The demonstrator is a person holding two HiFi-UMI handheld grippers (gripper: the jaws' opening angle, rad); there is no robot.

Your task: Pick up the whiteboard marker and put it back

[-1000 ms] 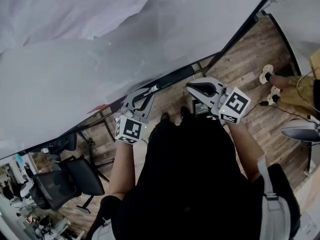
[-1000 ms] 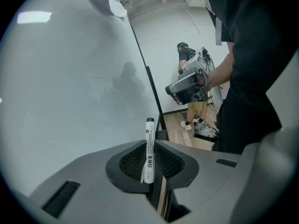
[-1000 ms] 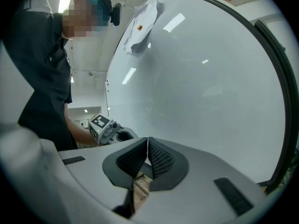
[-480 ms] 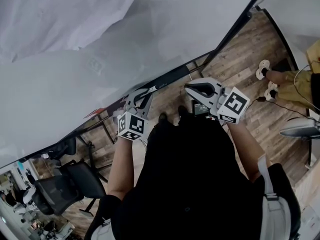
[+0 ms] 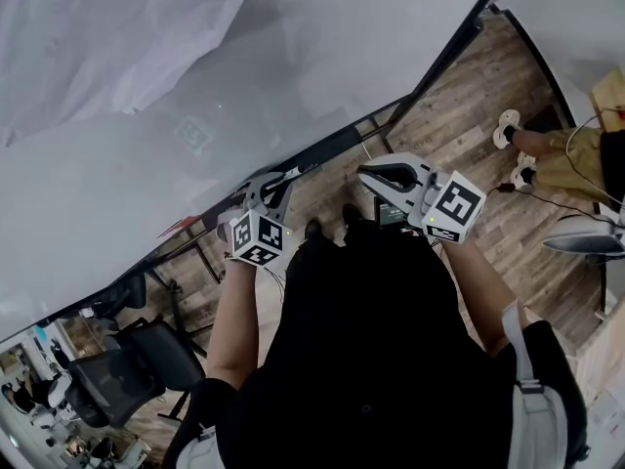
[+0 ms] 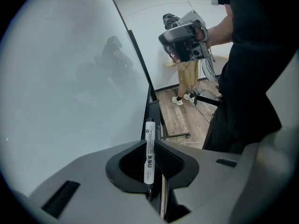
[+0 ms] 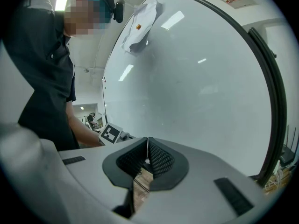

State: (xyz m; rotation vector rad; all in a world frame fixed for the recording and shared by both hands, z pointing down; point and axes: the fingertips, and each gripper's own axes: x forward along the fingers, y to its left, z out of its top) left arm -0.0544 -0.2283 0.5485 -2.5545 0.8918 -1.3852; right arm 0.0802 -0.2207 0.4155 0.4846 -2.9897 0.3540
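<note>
Left gripper (image 6: 149, 141) — jaws partway closed and clamped on the whiteboard marker (image 6: 149, 155). The marker stands upright between the pads, one end poking past the jaw tips toward the dark ledge (image 6: 153, 107) along the whiteboard (image 5: 195, 115) edge. Right gripper (image 7: 147, 149) — jaws pressed together, nothing between them, facing the board.

left gripper (image 5: 276, 180) with marker (image 6: 149, 150) sank, tipped further downward
</note>
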